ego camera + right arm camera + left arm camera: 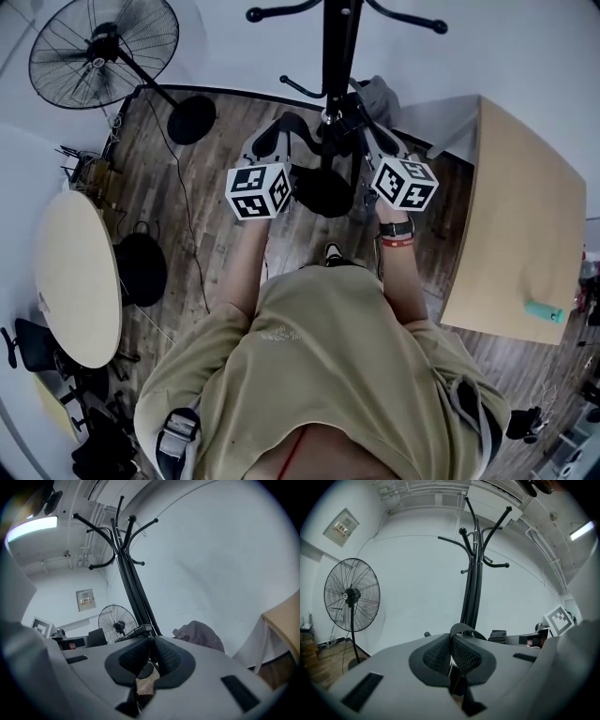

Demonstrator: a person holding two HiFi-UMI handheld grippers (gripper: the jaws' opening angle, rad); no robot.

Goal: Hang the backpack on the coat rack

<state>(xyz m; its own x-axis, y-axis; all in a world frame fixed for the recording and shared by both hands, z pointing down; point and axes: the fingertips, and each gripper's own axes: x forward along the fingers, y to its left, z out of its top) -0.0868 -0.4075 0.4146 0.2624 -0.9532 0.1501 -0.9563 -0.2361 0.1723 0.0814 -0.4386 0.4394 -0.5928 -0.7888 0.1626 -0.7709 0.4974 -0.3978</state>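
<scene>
At the coat rack [339,56] pole, your left gripper [451,651] and right gripper [152,651] each clamp a strap [461,629]. The backpack [323,192] hangs between them (hooks sit higher). Risk: a strap slips out mid-lift, or misses the hook.

Office or lab-type workroom, not a home. Wood-plank floor [216,248], plain white walls. Head view: pedestal fan [103,52] at 11 o'clock, black coat rack [339,56] at 12, round pale-topped bench [75,277] at 9, rectangular wooden bench [520,225] at 3. Loose cables [89,173] on the floor at 10, black chair [28,347] at 8. Left gripper view: exposed ceiling pipes [422,489] at 12, wall panel box [341,526] at 10. Right gripper view: strip light [30,526] at 10.
</scene>
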